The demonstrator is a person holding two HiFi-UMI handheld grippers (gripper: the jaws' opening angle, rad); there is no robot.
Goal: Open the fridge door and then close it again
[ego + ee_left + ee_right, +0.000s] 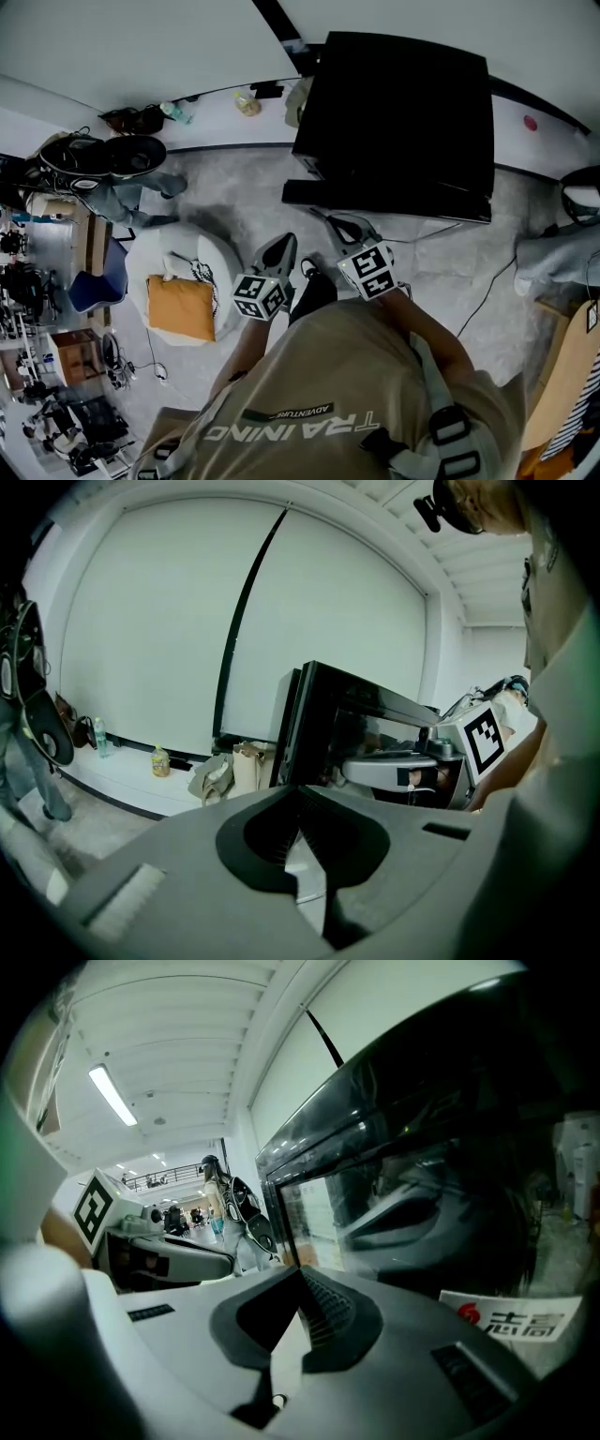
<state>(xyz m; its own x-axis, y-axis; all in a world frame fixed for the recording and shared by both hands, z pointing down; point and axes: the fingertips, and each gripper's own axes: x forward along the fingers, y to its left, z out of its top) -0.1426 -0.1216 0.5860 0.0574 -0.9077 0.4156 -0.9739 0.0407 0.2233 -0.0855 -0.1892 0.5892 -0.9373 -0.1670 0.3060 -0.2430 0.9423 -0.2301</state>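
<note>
The black fridge (403, 112) stands against the white wall, its glossy door facing me and looking flush with the body. My left gripper (284, 242) and right gripper (330, 222) are side by side just short of its front, both with jaws together and nothing between them. In the left gripper view the shut left gripper (298, 791) points at the fridge (347, 724), with the right gripper (389, 771) beside it. In the right gripper view the shut right gripper (300, 1271) sits close to the reflective door (422, 1176), near its left edge.
A white beanbag (225, 258) with an orange cushion (183, 305) lies to my left on the grey floor. Bottles (247, 101) and bags sit on the low ledge by the wall. A cable (487, 291) runs right of the fridge. A person's legs (141, 192) stand far left.
</note>
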